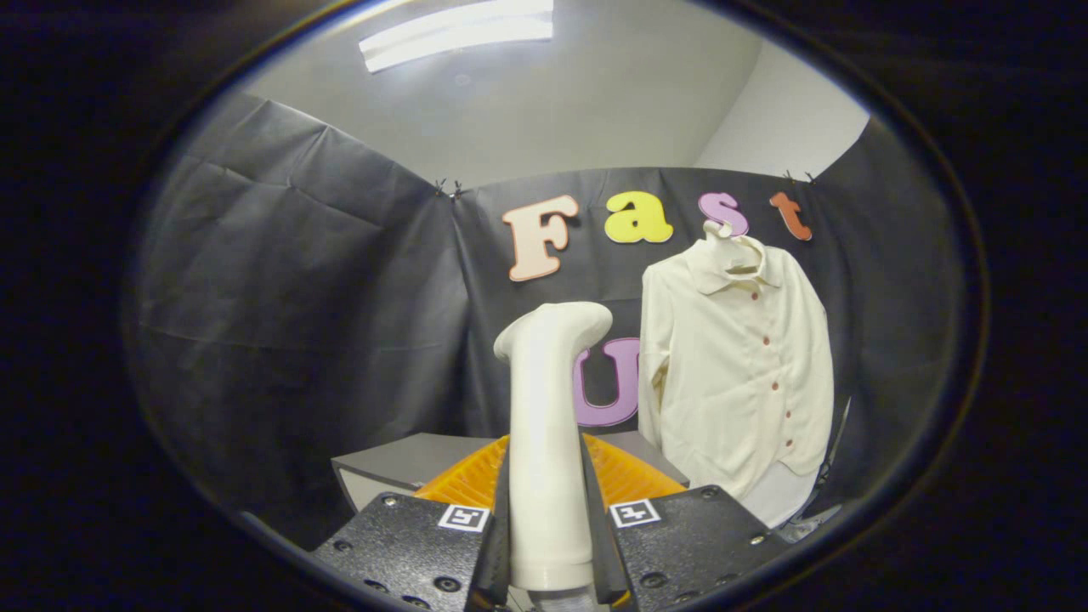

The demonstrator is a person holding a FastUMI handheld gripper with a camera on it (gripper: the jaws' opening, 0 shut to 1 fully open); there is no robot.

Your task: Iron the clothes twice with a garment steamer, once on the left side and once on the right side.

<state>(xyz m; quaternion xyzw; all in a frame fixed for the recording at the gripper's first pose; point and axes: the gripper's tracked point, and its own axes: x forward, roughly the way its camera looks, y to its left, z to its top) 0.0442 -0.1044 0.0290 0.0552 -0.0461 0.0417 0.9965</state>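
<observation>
Tool (548,544) clamping white steamer (548,408), shirt's (739,374) hem hidden below

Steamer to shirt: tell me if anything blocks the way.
Nothing visible does. The gripper is shut on the steamer, held upright between its fingers. The shirt hangs on a hanger beyond them, off to one side, with open air between the steamer's head and the cloth.

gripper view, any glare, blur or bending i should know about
In the gripper view the ceiling light is blown out to white; the fisheye curves the booth walls; the shirt is sharp and evenly lit; the steamer, held between the fingers, looks soft and oversized up close.
</observation>
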